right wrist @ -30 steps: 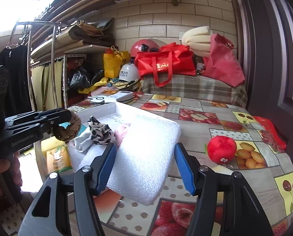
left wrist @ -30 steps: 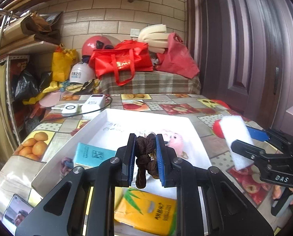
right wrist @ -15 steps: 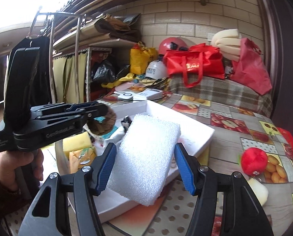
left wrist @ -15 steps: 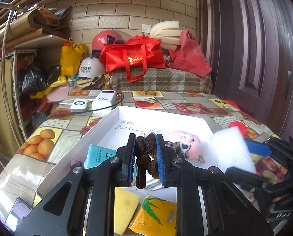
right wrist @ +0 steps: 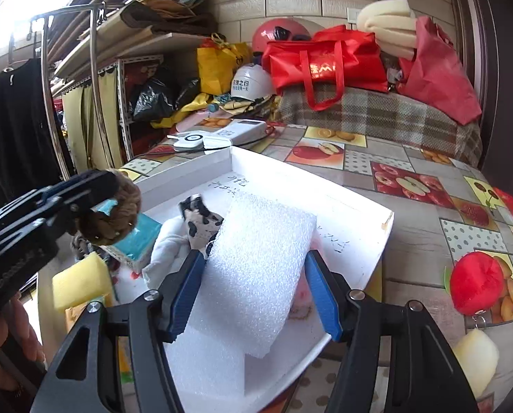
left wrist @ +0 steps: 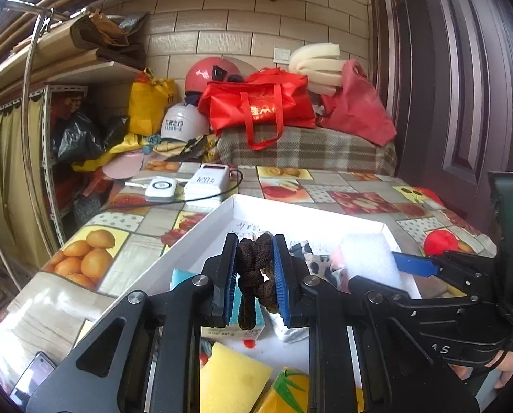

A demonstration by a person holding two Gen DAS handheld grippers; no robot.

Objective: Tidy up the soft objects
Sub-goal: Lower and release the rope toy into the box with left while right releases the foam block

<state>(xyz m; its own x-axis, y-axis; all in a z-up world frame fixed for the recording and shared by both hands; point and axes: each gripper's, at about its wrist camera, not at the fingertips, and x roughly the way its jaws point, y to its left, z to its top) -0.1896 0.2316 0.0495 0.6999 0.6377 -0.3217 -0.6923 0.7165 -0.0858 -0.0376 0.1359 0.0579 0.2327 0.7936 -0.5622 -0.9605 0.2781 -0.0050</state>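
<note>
My left gripper [left wrist: 254, 277] is shut on a dark brown braided hair tie [left wrist: 253, 275], held above the white tray [left wrist: 201, 230]. That tie also shows in the right wrist view [right wrist: 113, 218]. My right gripper [right wrist: 254, 289] is shut on a white foam sheet [right wrist: 256, 275] that hangs over the tray's [right wrist: 366, 265] middle, above another foam piece [right wrist: 208, 361]. The foam sheet shows in the left wrist view [left wrist: 370, 258]. In the tray lie a yellow sponge [right wrist: 79, 284], a teal packet [right wrist: 139, 241], a white cloth [right wrist: 167, 244] and a black-and-white spotted fabric [right wrist: 198, 216].
A red plush apple [right wrist: 476, 282] and a pale yellow soft piece [right wrist: 475, 358] lie on the fruit-print tablecloth right of the tray. White devices with a cable [left wrist: 205, 180] sit beyond the tray. Bags and helmets [left wrist: 256, 103] pile at the back. A phone [left wrist: 29, 378] lies near left.
My right gripper has carried the foam sheet leftward from beside the tray to over its middle. My left gripper has pulled back slightly, still holding the hair tie.
</note>
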